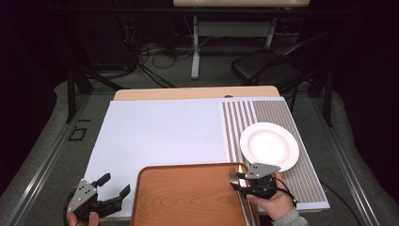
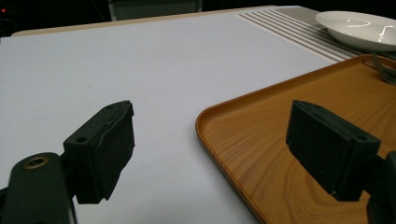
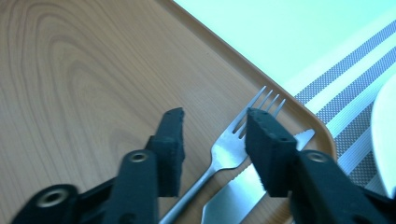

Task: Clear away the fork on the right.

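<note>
R gripper (image 3: 212, 140) jaws released w/ steel fork (image 3: 233, 140) between, on woodgrain tray (image 1: 188, 197); L gripper (image 2: 210, 154) jaws released.

The tray (image 1: 188, 197) runs off the high view's bottom edge, its near rim unseen. In the right gripper view a jaw covers part of the knife (image 3: 243, 191), and the fork (image 3: 224, 149) handle leaves the bottom edge.

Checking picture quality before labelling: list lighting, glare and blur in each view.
High view: table lit, room behind dark. Left gripper view: soft glare streaks on the plate, near jaws slightly soft. Right gripper view: greenish cast on the mat, fork sharp, jaws a little blurred.
</note>
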